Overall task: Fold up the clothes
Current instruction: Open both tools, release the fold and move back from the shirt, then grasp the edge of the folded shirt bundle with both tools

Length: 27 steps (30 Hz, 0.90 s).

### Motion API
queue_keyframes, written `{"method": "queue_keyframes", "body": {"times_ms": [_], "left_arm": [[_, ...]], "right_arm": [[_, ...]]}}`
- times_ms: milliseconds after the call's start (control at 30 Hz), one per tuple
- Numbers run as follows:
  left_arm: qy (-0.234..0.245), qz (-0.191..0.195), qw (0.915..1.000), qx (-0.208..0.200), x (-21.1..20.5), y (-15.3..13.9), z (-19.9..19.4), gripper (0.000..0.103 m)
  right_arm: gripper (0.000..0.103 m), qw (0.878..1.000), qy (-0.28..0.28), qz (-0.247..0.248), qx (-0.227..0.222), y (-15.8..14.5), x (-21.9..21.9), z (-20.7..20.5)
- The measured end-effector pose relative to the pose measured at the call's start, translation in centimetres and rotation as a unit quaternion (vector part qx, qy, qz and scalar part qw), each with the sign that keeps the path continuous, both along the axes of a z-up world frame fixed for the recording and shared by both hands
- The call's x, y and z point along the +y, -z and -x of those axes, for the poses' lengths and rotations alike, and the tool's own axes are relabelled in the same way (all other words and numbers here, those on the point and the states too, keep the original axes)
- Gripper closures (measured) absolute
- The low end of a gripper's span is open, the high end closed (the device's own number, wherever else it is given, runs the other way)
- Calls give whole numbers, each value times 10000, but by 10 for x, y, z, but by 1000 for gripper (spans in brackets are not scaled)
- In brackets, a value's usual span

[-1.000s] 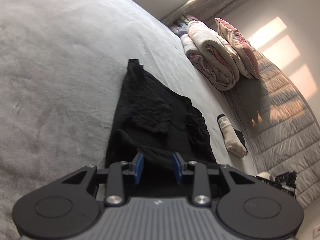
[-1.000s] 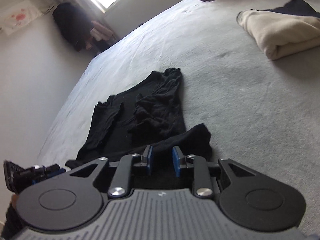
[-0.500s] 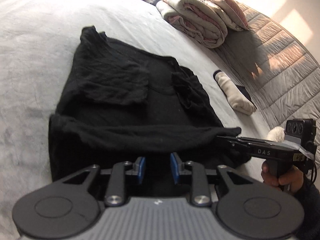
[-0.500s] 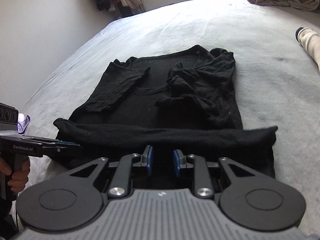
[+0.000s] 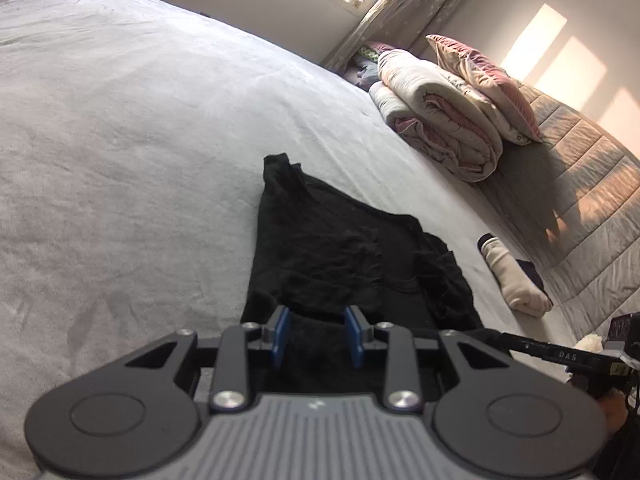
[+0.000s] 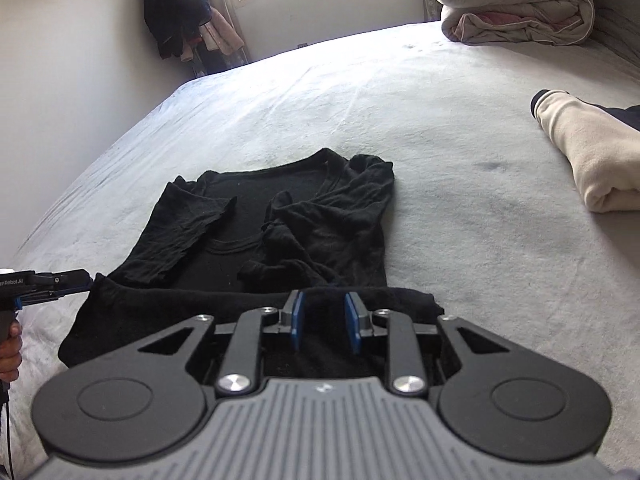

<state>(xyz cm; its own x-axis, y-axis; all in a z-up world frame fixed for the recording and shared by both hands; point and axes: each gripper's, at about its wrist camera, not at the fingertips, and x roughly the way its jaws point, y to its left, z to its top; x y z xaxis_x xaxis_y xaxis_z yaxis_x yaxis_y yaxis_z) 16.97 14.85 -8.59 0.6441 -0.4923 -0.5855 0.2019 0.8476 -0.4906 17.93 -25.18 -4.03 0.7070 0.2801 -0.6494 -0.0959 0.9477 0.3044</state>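
Note:
A black shirt (image 5: 340, 248) lies flat on the grey bed (image 5: 120, 140), collar away from me and both sleeves folded in over the chest. Its hem is doubled up into a thick band across the lower body (image 6: 224, 308). My left gripper (image 5: 316, 336) grips that band near its left corner, with black cloth filling the gap between the blue pads. My right gripper (image 6: 323, 320) holds the same band near the right corner. Each gripper shows in the other's view, the left (image 6: 60, 280) and the right (image 5: 520, 346), both at the hem's ends.
A folded cream garment (image 6: 592, 148) lies on the bed to the right of the shirt. A rolled duvet (image 5: 440, 120) and a pillow (image 5: 488, 84) rest against the quilted headboard (image 5: 592, 208). Dark clothes (image 6: 172, 8) hang by the window. A hand (image 6: 10, 352) holds the left gripper's handle.
Both grippers swung up and back down with the hem, and the folded band now sits a little closer to the sleeves. The grip on the cloth is unchanged.

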Motion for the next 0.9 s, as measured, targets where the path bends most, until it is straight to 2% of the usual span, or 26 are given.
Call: {"method": "queue_keyframes", "body": {"times_ms": [100,167,233,367,467,633,900], "left_arm": [[-209,-368,9991,73,4,11,-4,75],[-329,-294,9989,134,13,9,-3,75],[-379,-255,9988,184,19,3,-2,63],[-286,-327,9990,102,19,-12,-15,60],[-125,-418,9990,136,9,-22,-40,57],[26,-619,9980,109,-10,-30,-83,57],[191,-1097,9936,190,-34,-21,-145,56]], "right_arm": [[75,9991,332,237,120,11,-16,-5],[75,9984,518,146,177,10,-31,-4],[75,9978,629,61,195,7,-44,-1],[63,9985,530,5,154,-6,-46,-12],[63,9991,392,-36,162,-16,-43,-29],[59,9997,127,158,161,-24,-32,-66],[56,9977,-63,590,324,-16,-23,-128]]}}
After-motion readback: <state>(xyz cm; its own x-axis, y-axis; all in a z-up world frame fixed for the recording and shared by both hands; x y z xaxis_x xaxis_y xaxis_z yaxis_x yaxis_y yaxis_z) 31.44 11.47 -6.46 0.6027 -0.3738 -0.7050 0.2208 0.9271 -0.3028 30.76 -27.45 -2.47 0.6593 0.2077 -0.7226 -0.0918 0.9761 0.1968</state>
